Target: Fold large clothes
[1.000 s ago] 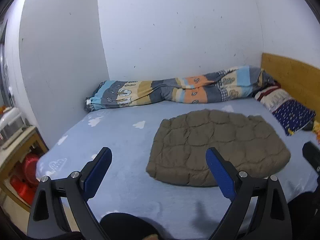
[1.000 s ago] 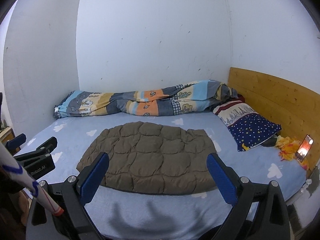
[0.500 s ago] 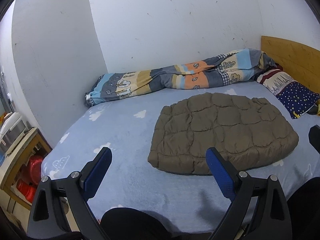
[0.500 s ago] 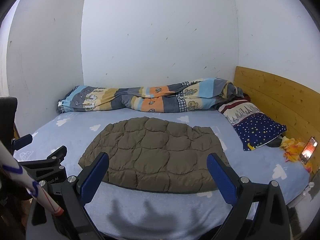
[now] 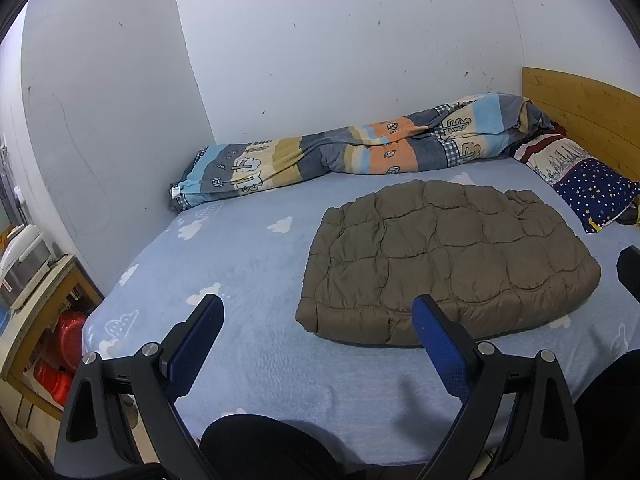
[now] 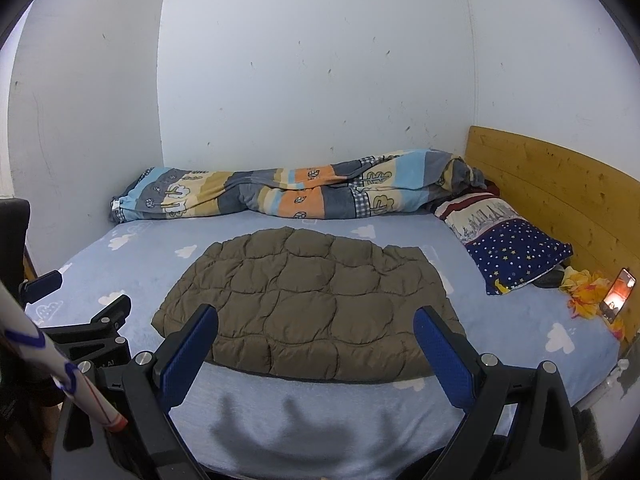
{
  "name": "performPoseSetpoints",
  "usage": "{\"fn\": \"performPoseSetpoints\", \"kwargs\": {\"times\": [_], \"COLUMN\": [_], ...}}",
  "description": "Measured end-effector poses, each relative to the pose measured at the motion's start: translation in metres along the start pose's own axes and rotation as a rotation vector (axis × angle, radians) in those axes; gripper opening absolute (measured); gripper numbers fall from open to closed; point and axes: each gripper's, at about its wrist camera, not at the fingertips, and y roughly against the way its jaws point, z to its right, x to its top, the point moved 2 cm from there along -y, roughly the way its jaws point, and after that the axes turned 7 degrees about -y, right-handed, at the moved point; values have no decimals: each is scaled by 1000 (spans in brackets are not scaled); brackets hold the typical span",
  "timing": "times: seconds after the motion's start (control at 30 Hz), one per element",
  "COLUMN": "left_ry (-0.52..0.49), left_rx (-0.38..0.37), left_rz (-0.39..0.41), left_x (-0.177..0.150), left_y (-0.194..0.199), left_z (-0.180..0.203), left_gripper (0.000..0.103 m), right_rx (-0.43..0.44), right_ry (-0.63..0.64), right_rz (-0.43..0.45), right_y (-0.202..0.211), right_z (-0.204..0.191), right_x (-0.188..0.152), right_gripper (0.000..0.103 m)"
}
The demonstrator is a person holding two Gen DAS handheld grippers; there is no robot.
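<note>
While both grippers hang above the near edge of the bed (image 5: 248, 264), jaws wide apart and empty, the jacket (image 5: 444, 256) lies flat mid-mattress. From the left gripper (image 5: 316, 340) it sits ahead and to the right; the right gripper (image 6: 316, 344) faces it squarely and looks nearer. Its long axis runs left to right. A duvet (image 6: 296, 192) lies behind it, a pillow (image 6: 508, 244) and phone (image 6: 618, 294) to the right; nothing blocks the reach.
</note>
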Motion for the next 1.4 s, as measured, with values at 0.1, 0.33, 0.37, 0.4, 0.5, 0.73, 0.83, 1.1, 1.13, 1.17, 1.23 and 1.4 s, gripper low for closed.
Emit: {"fn": "performPoseSetpoints", "kwargs": {"times": [0.1,0.33,0.37,0.4,0.5,0.73,0.83,1.1,1.13,1.17,1.23,1.4], "left_ry": [0,-3,-3,-3,-2,1,0,2,1,1,1,2], "left_rx": [0,-3,-2,-4,-9,-12,-9,-10,-9,-7,-10,-9], "left_rz": [-1,-10,-12,-14,-19,-23,-21,-23,-23,-23,-23,-23], "left_x": [0,-2,-3,-3,-3,-4,-4,-4,-4,-4,-4,-4], "left_y": [-1,-4,-4,-4,-5,-7,-6,-6,-7,-6,-6,-7], "left_z": [0,2,3,3,3,2,2,2,2,2,2,2], "left_gripper": [94,94,94,94,94,94,94,94,94,94,94,94], "right_rx": [1,0,0,-1,-1,-1,1,-1,-1,-2,-1,1], "right_ry": [1,2,3,2,2,3,3,5,5,5,6,7], "right_rz": [-1,-4,-4,-3,-7,-5,-5,-5,-5,-4,-5,-5], "right_y": [0,-1,-1,-1,-2,-2,-2,-3,-2,-2,-3,-3], "right_z": [1,0,0,0,1,0,2,3,4,5,5,7], "right_x": [0,-1,-1,-1,-2,-1,-2,-3,-3,-3,-3,-3], "right_gripper": [100,100,100,100,100,100,100,100,100,100,100,100]}}
